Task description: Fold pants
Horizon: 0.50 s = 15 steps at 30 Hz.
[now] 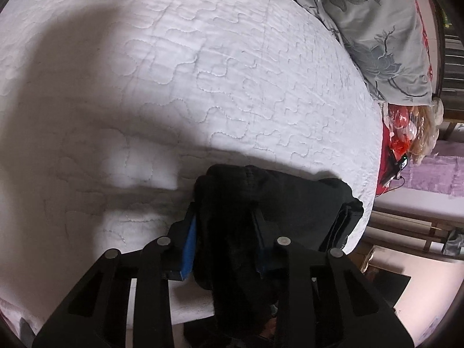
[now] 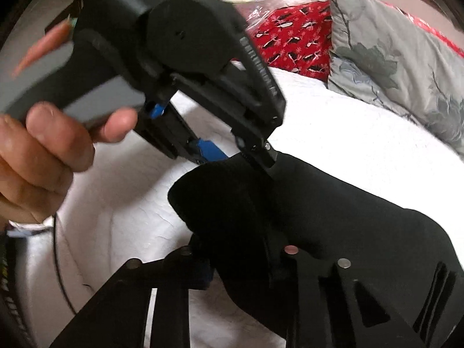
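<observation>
Because both tools bite the same thick wad of black cloth, the likeliest failure, as I judge it, is a layer sliding out of one grip as the fold is carried over, leaving the bundle lopsided. At the left, the left gripper is clenched on a bunched end of the pants, its blue pad pressed against the fabric; the pants lie at the near right edge of the quilted bed, so slack cloth could also slip off that edge. Moving right, the right gripper clamps the pants too, close beside the left tool held in the person's hand, and the two could knock together. Counted: one pair of pants, two grippers, one hand in view, one floral pillow, one red patterned cloth at the far side.
</observation>
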Tool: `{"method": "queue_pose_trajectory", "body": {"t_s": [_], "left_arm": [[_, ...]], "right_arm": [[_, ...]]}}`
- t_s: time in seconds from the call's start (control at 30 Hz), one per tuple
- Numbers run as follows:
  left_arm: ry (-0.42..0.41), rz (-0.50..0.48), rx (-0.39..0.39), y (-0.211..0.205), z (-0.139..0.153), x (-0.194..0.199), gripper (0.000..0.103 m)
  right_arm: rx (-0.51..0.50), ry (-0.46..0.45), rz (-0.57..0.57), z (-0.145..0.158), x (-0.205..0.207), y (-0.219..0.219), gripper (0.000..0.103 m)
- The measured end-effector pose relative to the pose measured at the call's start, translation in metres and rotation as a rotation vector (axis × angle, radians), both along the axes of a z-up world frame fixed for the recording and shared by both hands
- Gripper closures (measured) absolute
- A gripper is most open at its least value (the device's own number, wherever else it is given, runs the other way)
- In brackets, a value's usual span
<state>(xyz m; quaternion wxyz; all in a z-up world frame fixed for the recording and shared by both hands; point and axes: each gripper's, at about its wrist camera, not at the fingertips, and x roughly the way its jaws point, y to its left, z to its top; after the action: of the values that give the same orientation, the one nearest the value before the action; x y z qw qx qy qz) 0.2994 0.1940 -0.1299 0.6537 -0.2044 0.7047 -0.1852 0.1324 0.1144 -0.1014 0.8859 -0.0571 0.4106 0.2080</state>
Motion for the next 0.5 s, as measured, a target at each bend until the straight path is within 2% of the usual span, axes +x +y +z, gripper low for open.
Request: {"method": "queue_pose_trajectory", "body": {"t_s": [0.03,0.1,0.17,0.23,0.27,0.37,0.4,0.47,0.5], "left_arm": [[0.005,-0.002,0.008,0.0,0.0,0.0,0.073],[0.023,0.001,0.016,-0.001,-0.001,0.002,0.073],[0.036,0.005,0.01,0.0,-0.002,0.003,0.073],[0.05,0.005,-0.001,0.001,-0.004,0.003,0.073],[0.058,0.007,-0.01,0.003,-0.005,0.004,0.073],[0.065,-0.001,-0.027,0.005,-0.007,0.005,0.073],[0.067,-0.007,-0.03,0.006,-0.008,0.006,0.073],[0.081,0.0,-0.056,0.01,-0.011,0.007,0.073],[0.083,-0.001,-0.068,0.012,-0.013,0.007,0.073]], "right_arm": [[0.011,0.018,-0.002,-0.001,0.0,0.0,0.074],[-0.007,0.031,-0.012,-0.003,-0.002,0.005,0.072],[-0.033,0.002,-0.009,-0.002,-0.009,0.012,0.06],[-0.082,-0.049,-0.008,-0.002,-0.015,0.024,0.033],[-0.099,-0.075,-0.004,-0.002,-0.018,0.03,0.031],[-0.21,-0.136,0.007,-0.012,-0.018,0.052,0.031],[-0.208,-0.145,0.013,-0.014,-0.016,0.054,0.033],[-0.223,-0.173,0.007,-0.017,-0.011,0.056,0.044],[-0.23,-0.165,0.012,-0.017,-0.009,0.056,0.059]]}}
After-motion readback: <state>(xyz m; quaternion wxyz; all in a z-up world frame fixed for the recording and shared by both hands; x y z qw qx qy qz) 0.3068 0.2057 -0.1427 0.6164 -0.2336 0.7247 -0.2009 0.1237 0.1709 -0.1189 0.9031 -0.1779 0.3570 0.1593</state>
